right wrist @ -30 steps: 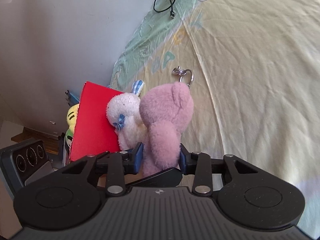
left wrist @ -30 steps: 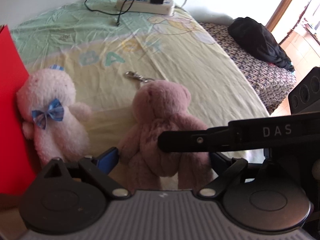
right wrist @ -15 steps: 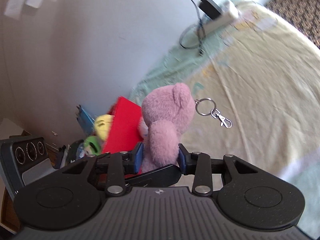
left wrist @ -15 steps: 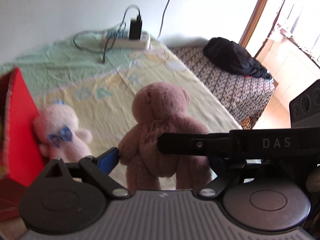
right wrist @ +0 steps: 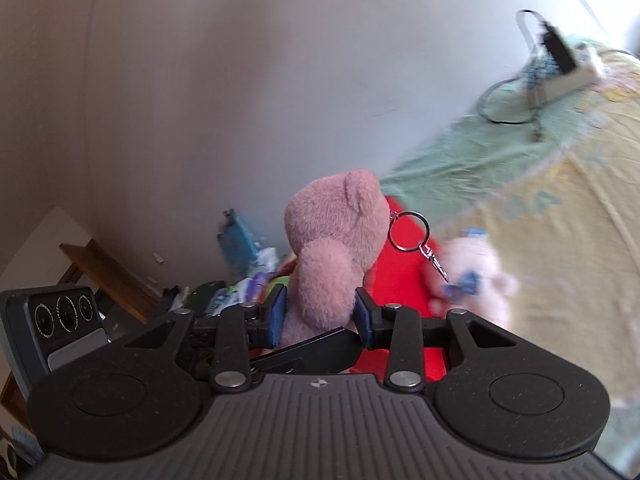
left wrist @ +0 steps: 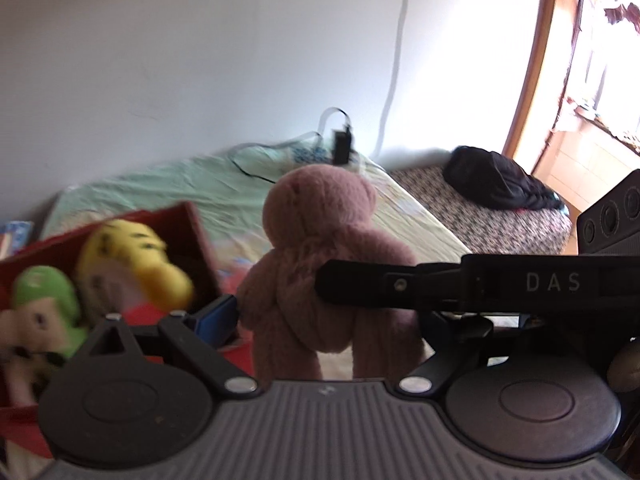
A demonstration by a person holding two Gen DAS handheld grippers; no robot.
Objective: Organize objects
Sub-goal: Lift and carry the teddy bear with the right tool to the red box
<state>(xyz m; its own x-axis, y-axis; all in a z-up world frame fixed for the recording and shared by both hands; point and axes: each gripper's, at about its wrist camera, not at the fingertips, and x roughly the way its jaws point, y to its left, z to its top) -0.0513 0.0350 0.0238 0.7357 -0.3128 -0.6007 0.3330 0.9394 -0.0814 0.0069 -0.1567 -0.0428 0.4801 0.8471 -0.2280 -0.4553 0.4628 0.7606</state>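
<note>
So the pink bear is up in the air, above the bed, and both tools have a hold on it. The right gripper pinches the lower body of the bear between its two blue pads. The left gripper also has the bear between its fingers; its left blue pad touches the bear's side, but the right pad is hidden behind the other tool, so I judge it is pressed on the bear without seeing it fully. A key ring with a small clip hangs from the bear's head.

As for progress, the task is partly done. The red box at the edge of the bed already contains a yellow toy and a green toy. The bear is beside the box, a little above its rim, not yet inside. A white bear with a blue bow is just beside the red box on the bed sheet, outside of it.

What is left, in my judgement: to bring the pink bear over the opening and let it go, then to collect the white bear. A power strip with cables lies far away at the wall; whether it belongs to the task I cannot tell.
</note>
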